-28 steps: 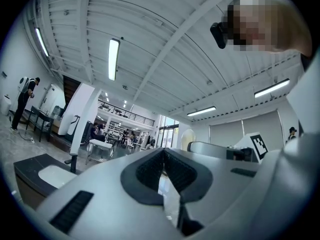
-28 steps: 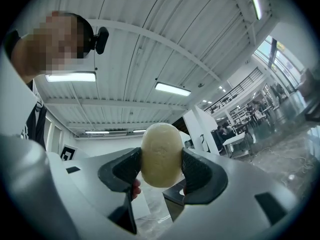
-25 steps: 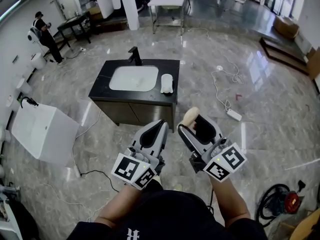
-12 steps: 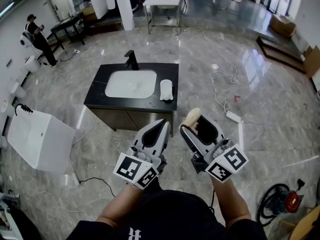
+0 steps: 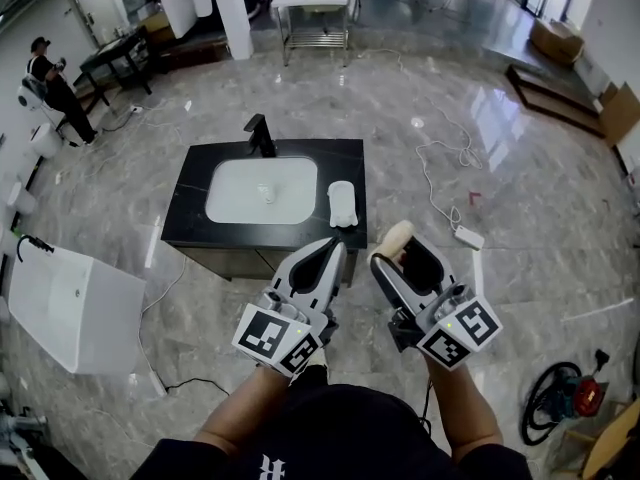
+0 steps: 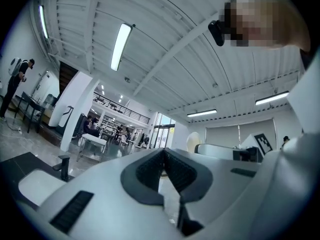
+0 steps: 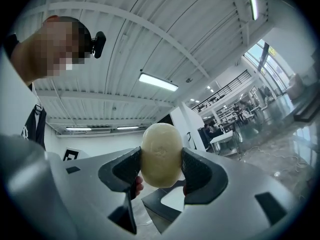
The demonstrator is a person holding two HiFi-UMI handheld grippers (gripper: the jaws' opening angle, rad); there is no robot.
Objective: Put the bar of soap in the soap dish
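A pale oval bar of soap [image 5: 397,236] [image 7: 161,154] is pinched between the dark pads of my right gripper [image 5: 399,247] [image 7: 161,165], which is shut on it and tilted upward. My left gripper [image 5: 327,253] [image 6: 163,156] is beside it, shut with nothing between its jaws. In the head view both are held in the air just in front of a black-topped vanity [image 5: 195,230]. The vanity has a white basin [image 5: 262,189] and a black tap [image 5: 260,134]. The white soap dish [image 5: 341,202] lies on the counter right of the basin, beyond the grippers' tips.
A white freestanding fixture [image 5: 72,305] stands on the marble floor at the left. A power strip with a white cable [image 5: 467,236] lies to the right of the vanity. A metal table [image 5: 313,8] and a person [image 5: 52,80] are far off. A red tool [image 5: 560,396] lies at bottom right.
The vanity has drawn closer and lower in the head view, so its front edge now meets the gripper tips. The right gripper still holds the soap; the left stays shut.
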